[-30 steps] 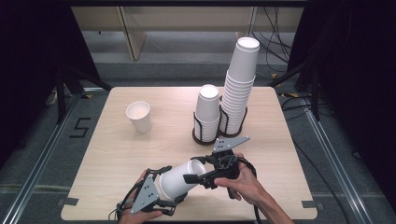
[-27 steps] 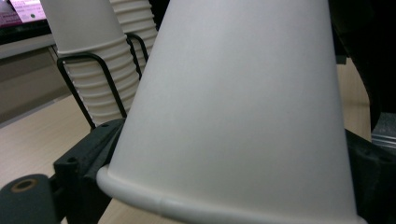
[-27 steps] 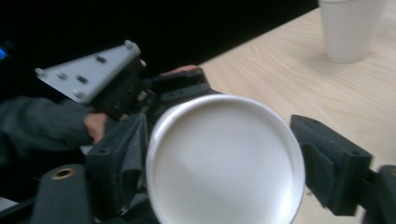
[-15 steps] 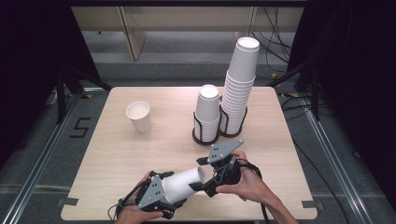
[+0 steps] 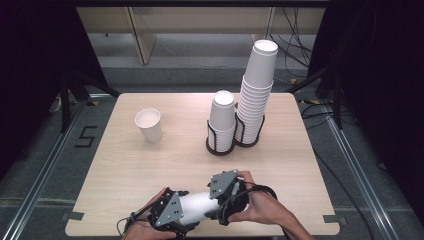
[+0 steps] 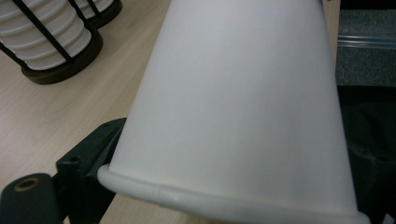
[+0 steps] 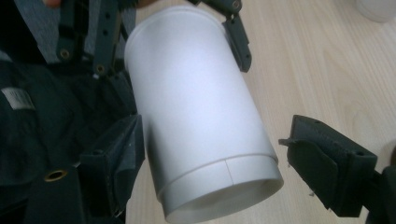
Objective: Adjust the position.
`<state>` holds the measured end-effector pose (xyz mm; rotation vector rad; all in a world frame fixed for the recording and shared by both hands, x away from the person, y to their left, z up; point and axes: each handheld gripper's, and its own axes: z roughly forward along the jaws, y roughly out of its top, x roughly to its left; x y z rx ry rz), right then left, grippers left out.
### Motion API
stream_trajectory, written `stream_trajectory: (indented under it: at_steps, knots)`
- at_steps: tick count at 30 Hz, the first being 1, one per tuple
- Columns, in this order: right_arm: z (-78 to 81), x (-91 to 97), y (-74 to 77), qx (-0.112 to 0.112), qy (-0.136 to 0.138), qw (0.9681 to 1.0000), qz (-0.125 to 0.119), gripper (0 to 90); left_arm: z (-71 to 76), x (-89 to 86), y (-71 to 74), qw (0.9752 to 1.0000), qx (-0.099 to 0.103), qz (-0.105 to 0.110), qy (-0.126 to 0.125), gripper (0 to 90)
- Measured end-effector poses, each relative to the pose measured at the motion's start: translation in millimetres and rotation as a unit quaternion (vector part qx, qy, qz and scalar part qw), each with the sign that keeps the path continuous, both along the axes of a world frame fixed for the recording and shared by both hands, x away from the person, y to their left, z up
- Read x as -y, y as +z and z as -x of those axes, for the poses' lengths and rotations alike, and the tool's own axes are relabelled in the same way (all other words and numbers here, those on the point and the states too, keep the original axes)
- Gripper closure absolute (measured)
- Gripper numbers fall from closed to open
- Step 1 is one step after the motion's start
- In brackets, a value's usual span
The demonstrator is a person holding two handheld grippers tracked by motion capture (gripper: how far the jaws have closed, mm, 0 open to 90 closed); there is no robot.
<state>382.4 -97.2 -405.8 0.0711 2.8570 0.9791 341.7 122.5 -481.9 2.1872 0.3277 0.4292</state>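
The white paper cup [image 5: 196,209] lies nearly level between my two sets of jaws — plain, matte, smooth-walled, tapering, undented. Its rolled rim [image 6: 224,201] sits low against my left jaws, with the wall running away from them. In the right gripper view its recessed base [image 7: 224,198] faces me — one right jaw touches its wall, the other stands clear.

At the near edge of the worktop [image 5: 125,170], a paper cup [image 5: 197,207] lies on its side between the left gripper [image 5: 167,215] and the right gripper [image 5: 227,192]. Behind them, toward the far right, two cup stacks stand in holders just beside each other, the shorter stack [image 5: 221,122] left of the taller stack [image 5: 257,90]. A single cup [image 5: 149,124] stands upright, well apart at far left.
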Motion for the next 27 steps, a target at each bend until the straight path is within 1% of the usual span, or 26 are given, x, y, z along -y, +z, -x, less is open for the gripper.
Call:
stream_trajectory:
  at_steps: [1, 2, 3, 5, 6, 7, 8, 9, 10, 11, 12, 13, 14, 15, 16, 17, 18, 19, 20, 21, 22, 23, 24, 25, 27]
  knots:
    - [0.5, -1.4, -1.7, 0.01, 0.006, 0.9999, 0.01, 20.3, 0.3, 1.0, -0.7, 1.0, 0.0, 0.001, -0.003, 9.6]
    - [2.2, -2.7, -3.0, 0.01, 0.013, 0.9997, 0.018, 20.4, 0.5, 0.4, 0.8, 0.9999, 0.002, -0.014, -0.008, 9.6]
    - [4.9, -4.2, -4.1, 0.01, 0.013, 0.9995, 0.026, 20.5, 1.2, 1.8, 0.0, 1.0, 0.001, -0.007, -0.006, 9.6]
    - [7.8, -7.4, -6.8, 0.016, 0.023, 0.9989, 0.038, 20.5, 1.6, 1.4, 2.4, 0.9996, 0.005, -0.025, -0.013, 9.6]
    - [9.5, -8.9, -8.0, 0.016, 0.027, 0.9985, 0.044, 20.1, 1.9, 2.5, 1.5, 0.9998, 0.007, -0.016, -0.011, 9.7]
    - [10.3, -10.4, -9.3, 0.022, 0.034, 0.9979, 0.05, 19.6, 1.4, 1.5, 3.8, 0.9992, 0.011, -0.034, -0.017, 9.7]
    - [12.6, -11.1, -10.3, 0.02, 0.027, 0.9978, 0.058, 19.6, 2.3, 2.0, 4.4, 0.9993, 0.009, -0.033, -0.017, 9.7]
    - [11.9, -12.9, -11.9, 0.027, 0.04, 0.9969, 0.062, 19.7, 2.9, 2.6, 4.7, 0.9994, 0.007, -0.028, -0.018, 9.7]
    - [13.2, -13.9, -12.8, 0.038, 0.036, 0.9962, 0.07, 20.3, 3.3, 2.6, 5.3, 0.9994, 0.007, -0.029, -0.016, 9.7]
    - [12.7, -14.7, -13.8, 0.05, 0.041, 0.9951, 0.076, 20.2, 3.5, 2.6, 6.0, 0.9994, 0.007, -0.029, -0.018, 9.8]
    - [13.1, -15.3, -14.9, 0.057, 0.042, 0.9938, 0.085, 19.7, 3.3, 2.0, 7.2, 0.9992, 0.009, -0.035, -0.019, 9.8]
    - [16.3, -15.9, -15.3, 0.052, 0.028, 0.9937, 0.096, 19.6, 3.5, 2.3, 7.8, 0.9994, 0.005, -0.031, -0.018, 9.8]
    - [16.6, -17.0, -16.4, 0.055, 0.032, 0.9932, 0.098, 19.7, 3.5, 1.8, 8.3, 0.9992, 0.006, -0.033, -0.02, 9.8]
    - [13.8, -18.9, -18.0, 0.072, 0.053, 0.9917, 0.093, 19.6, 4.0, 2.0, 8.2, 0.9993, 0.005, -0.03, -0.02, 9.8]
    - [14.1, -19.8, -18.8, 0.072, 0.058, 0.9917, 0.09, 19.7, 4.0, 2.1, 7.8, 0.9994, 0.005, -0.027, -0.02, 9.8]
    - [16.8, -19.1, -19.0, 0.064, 0.038, 0.9926, 0.096, 19.5, 4.1, 2.1, 7.9, 0.9994, 0.004, -0.028, -0.02, 9.8]
    - [17.6, -19.4, -19.6, 0.061, 0.034, 0.9927, 0.098, 19.5, 4.1, 2.2, 8.0, 0.9994, 0.004, -0.029, -0.021, 9.8]
    - [14.8, -20.8, -20.5, 0.071, 0.054, 0.9915, 0.094, 19.6, 4.1, 2.3, 7.9, 0.9994, 0.002, -0.028, -0.02, 9.8]
    - [15.0, -21.1, -21.3, 0.072, 0.054, 0.9914, 0.095, 19.6, 4.1, 2.0, 9.2, 0.9991, -0.003, -0.035, -0.023, 9.8]
    - [14.5, -22.2, -22.4, 0.075, 0.062, 0.9907, 0.095, 19.5, 4.2, 2.0, 9.9, 0.9989, -0.004, -0.04, -0.024, 9.8]
    - [17.3, -21.5, -22.4, 0.066, 0.042, 0.9916, 0.103, 19.4, 4.6, 2.4, 9.6, 0.9989, -0.004, -0.039, -0.024, 9.9]
    - [17.6, -22.3, -23.6, 0.066, 0.044, 0.9914, 0.104, 19.4, 5.2, 3.2, 9.2, 0.9992, -0.007, -0.034, -0.022, 9.8]
    - [17.6, -23.1, -24.2, 0.067, 0.049, 0.9911, 0.104, 19.5, 5.3, 3.9, 8.1, 0.9994, -0.005, -0.028, -0.021, 9.8]
    - [17.6, -23.5, -24.8, 0.068, 0.049, 0.9908, 0.106, 19.5, 4.9, 3.1, 9.0, 0.9989, -0.002, -0.039, -0.024, 9.8]
    - [18.3, -23.6, -26.0, 0.069, 0.049, 0.9902, 0.111, 20.0, 4.9, 3.4, 8.4, 0.999, -0.003, -0.038, -0.026, 9.8]
